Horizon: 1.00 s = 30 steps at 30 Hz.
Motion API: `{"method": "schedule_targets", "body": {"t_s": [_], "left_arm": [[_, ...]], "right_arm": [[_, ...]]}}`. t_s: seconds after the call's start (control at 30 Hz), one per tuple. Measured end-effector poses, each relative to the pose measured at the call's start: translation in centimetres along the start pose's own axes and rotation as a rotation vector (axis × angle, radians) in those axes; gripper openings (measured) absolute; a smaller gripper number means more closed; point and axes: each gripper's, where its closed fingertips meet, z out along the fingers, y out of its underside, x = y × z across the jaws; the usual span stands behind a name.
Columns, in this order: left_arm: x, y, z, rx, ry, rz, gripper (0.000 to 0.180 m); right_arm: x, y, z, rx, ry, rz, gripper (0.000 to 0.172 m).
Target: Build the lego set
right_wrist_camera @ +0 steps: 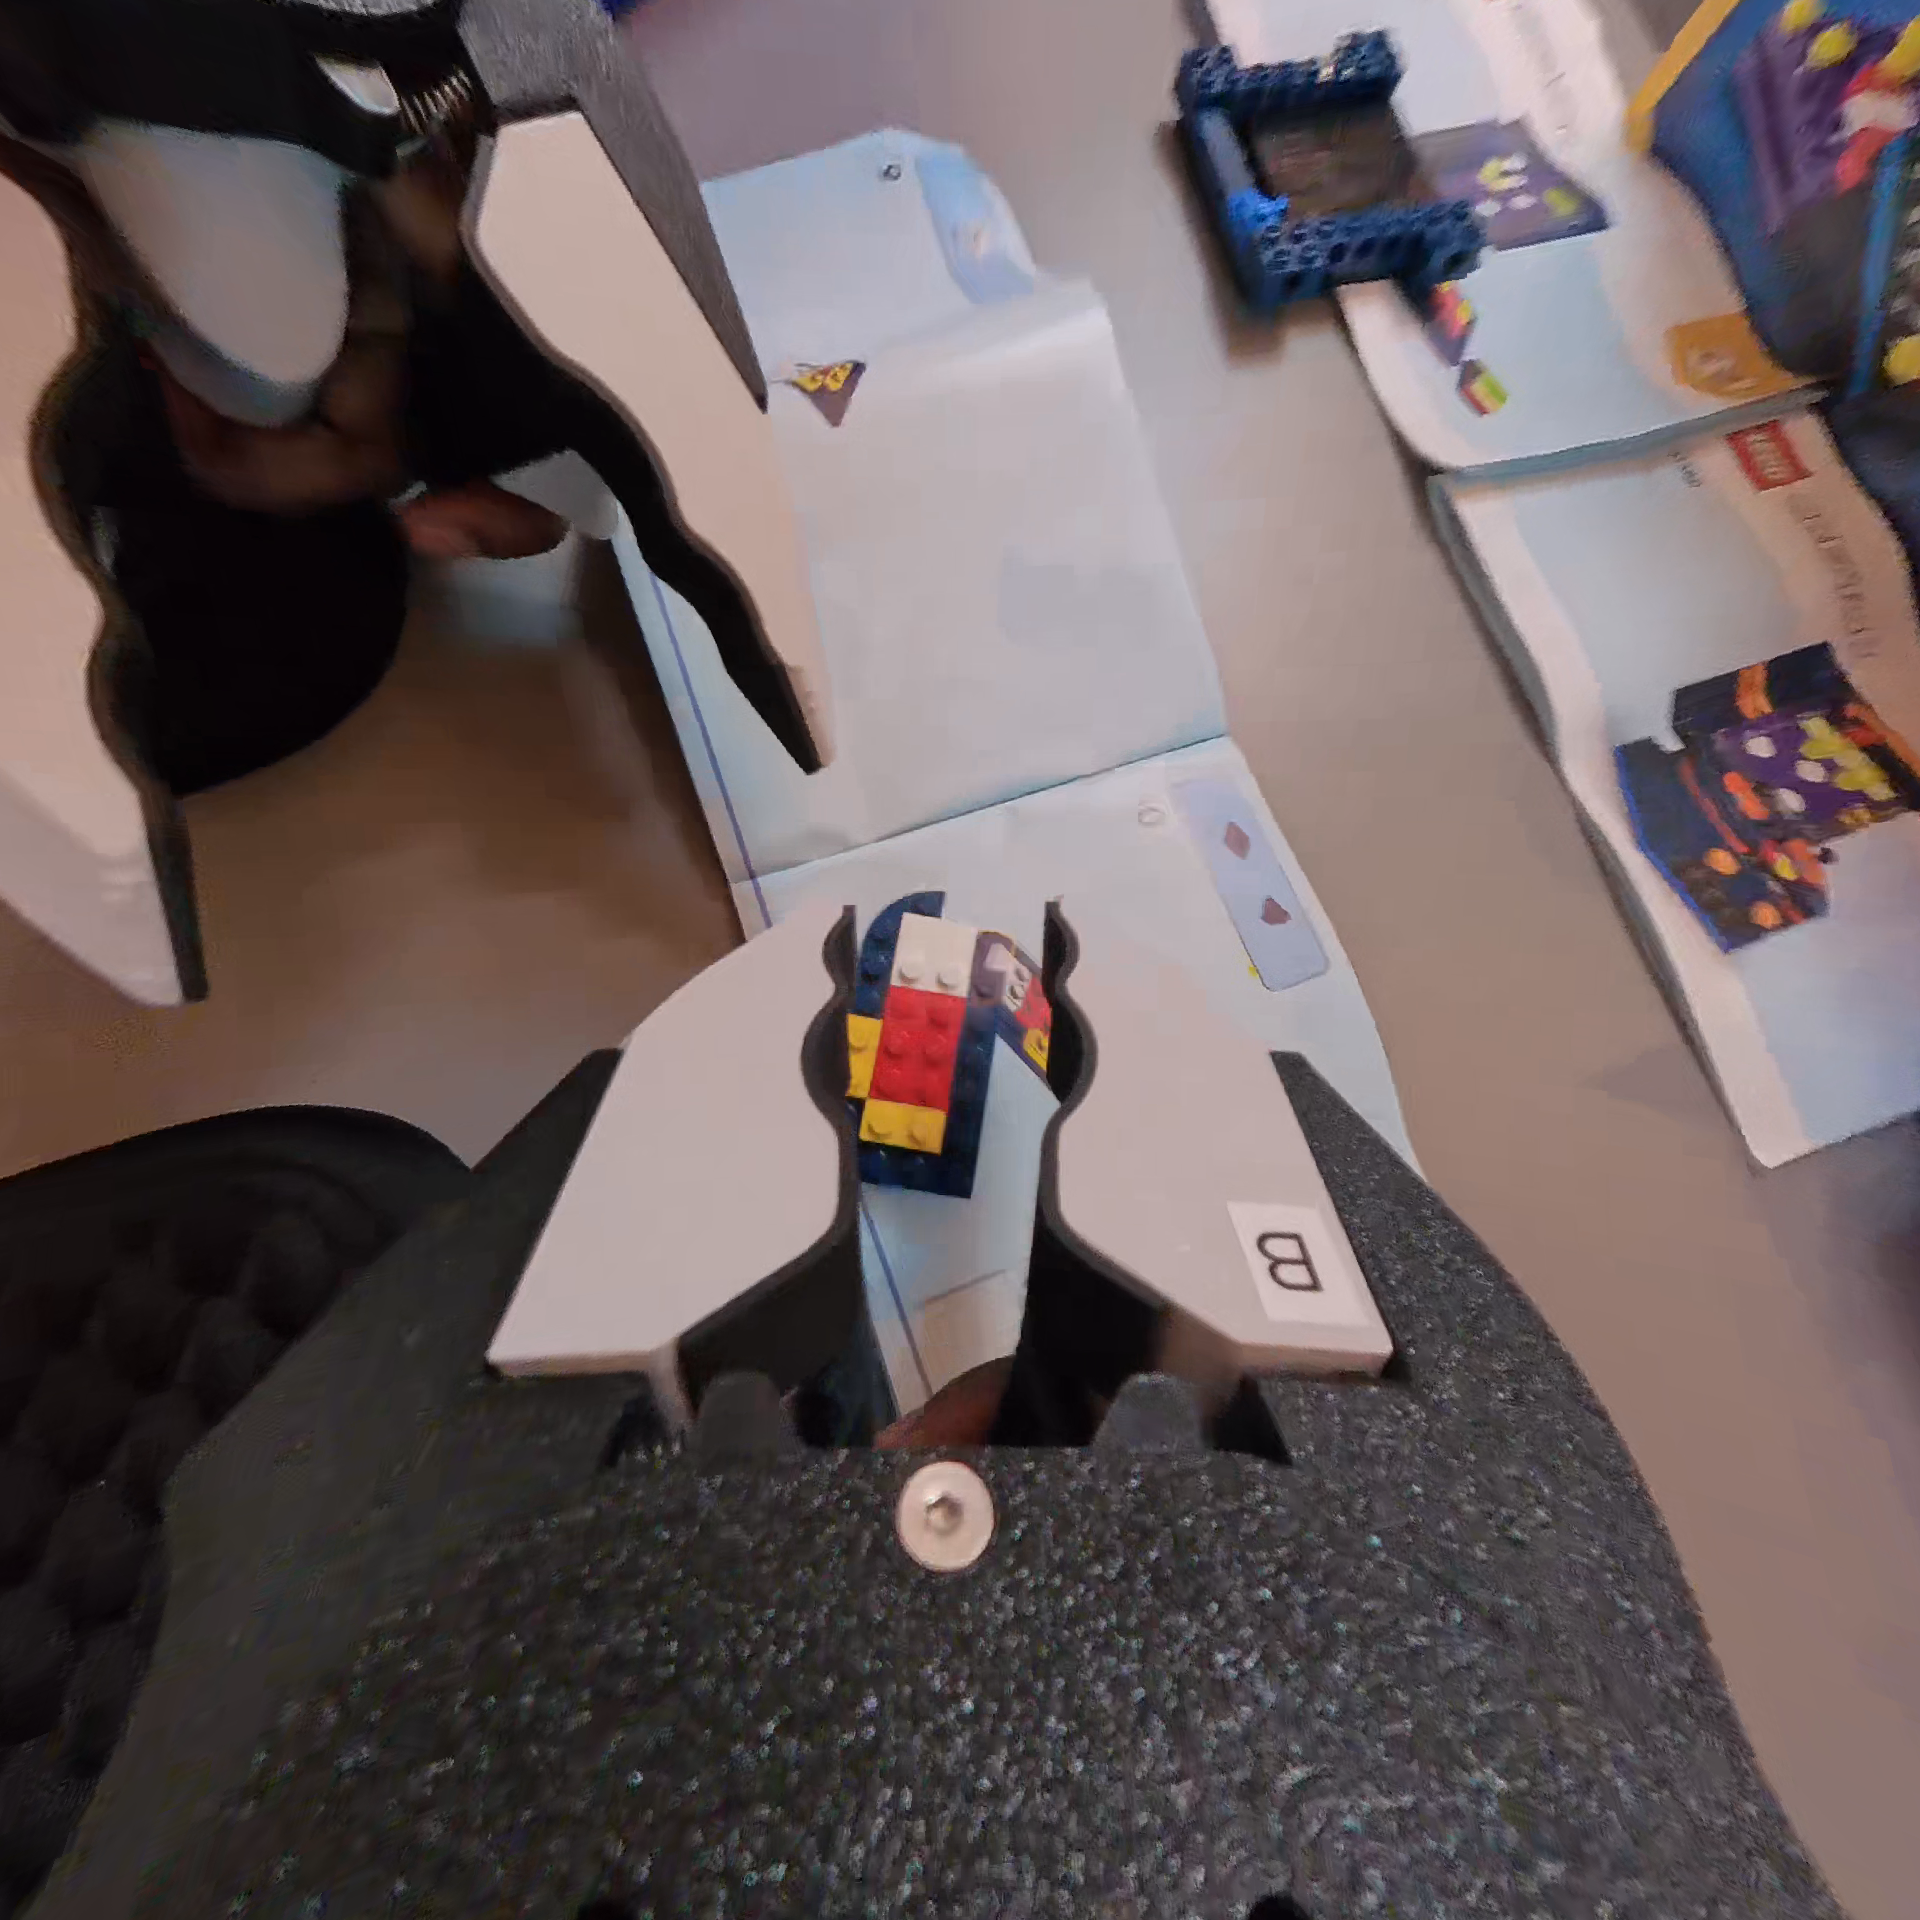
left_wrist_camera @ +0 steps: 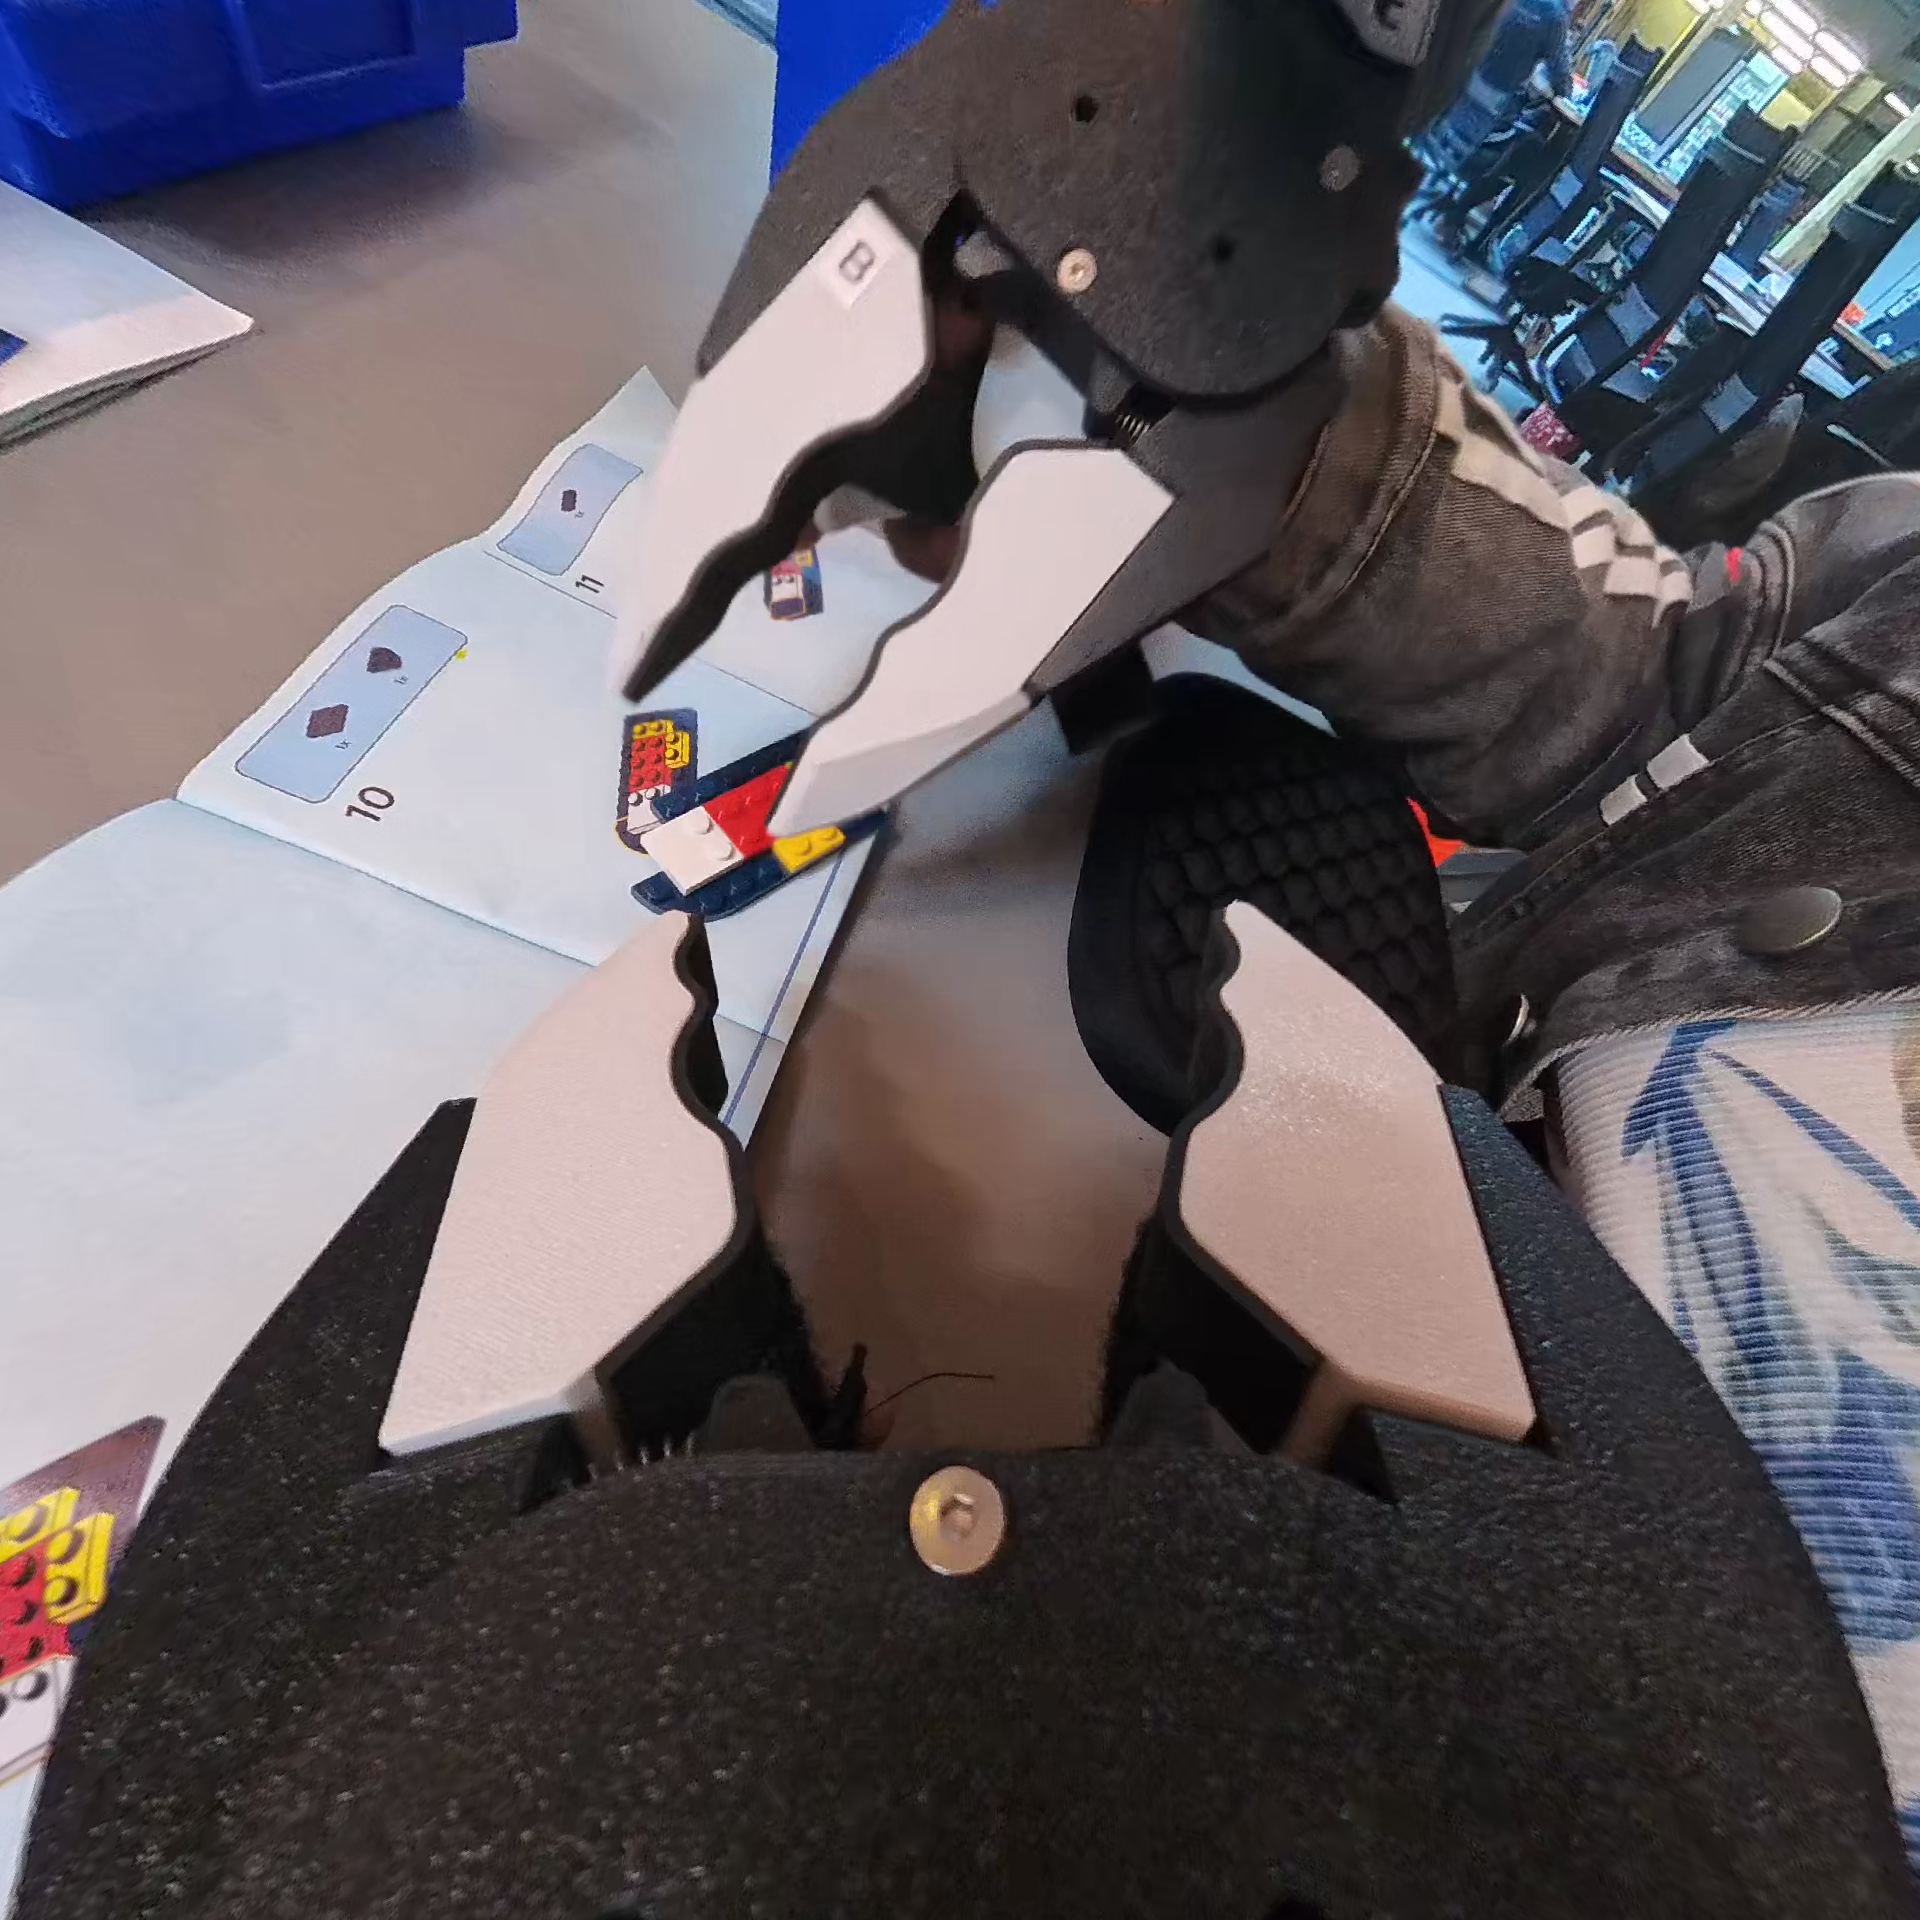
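A flat brick assembly (left_wrist_camera: 717, 836) with a dark blue base and white, red and yellow plates lies on an open instruction booklet (left_wrist_camera: 312, 987). My right gripper (right_wrist_camera: 951, 912) is open; the assembly (right_wrist_camera: 914, 1049) lies between its fingers, and a gap shows at the right pad. In the left wrist view the right gripper (left_wrist_camera: 738, 748) hangs over the assembly, its lower finger (left_wrist_camera: 914, 707) just above the plates. My left gripper (left_wrist_camera: 956, 935) is wide open and empty, just short of the assembly. It also shows in the right wrist view (right_wrist_camera: 488, 873).
Blue bins (left_wrist_camera: 208, 83) and a second booklet (left_wrist_camera: 83, 343) lie at the far left. A blue brick build (right_wrist_camera: 1330, 177), a colourful box (right_wrist_camera: 1787, 156) and another booklet (right_wrist_camera: 1714, 779) sit to the right. A black mesh pad (left_wrist_camera: 1278, 862) lies at the table edge, by a person's sleeve (left_wrist_camera: 1455, 582).
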Motion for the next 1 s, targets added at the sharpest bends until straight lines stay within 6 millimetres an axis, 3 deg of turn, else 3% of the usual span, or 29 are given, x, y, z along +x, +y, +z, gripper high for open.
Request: {"method": "schedule_targets", "body": {"t_s": [0.17,0.4,0.77,1.0], "left_arm": [[-0.1,-0.2,-0.2,0.018,0.005,-0.019,0.089],[0.2,-0.4,-0.3,0.033,0.013,0.001,0.083],[0.6,0.9,0.5,-0.063,0.028,0.032,0.085],[0.9,1.1,0.6,-0.081,0.05,0.031,0.084]], "right_arm": [[0.0,2.1,-1.2,-0.009,0.058,0.068,0.053],[-0.8,3.0,-1.1,0.004,0.125,0.11,0.064],[-1.1,4.4,0.3,-0.07,0.099,0.095,0.054],[-1.4,4.1,-0.1,-0.025,0.075,0.07,0.034]]}}
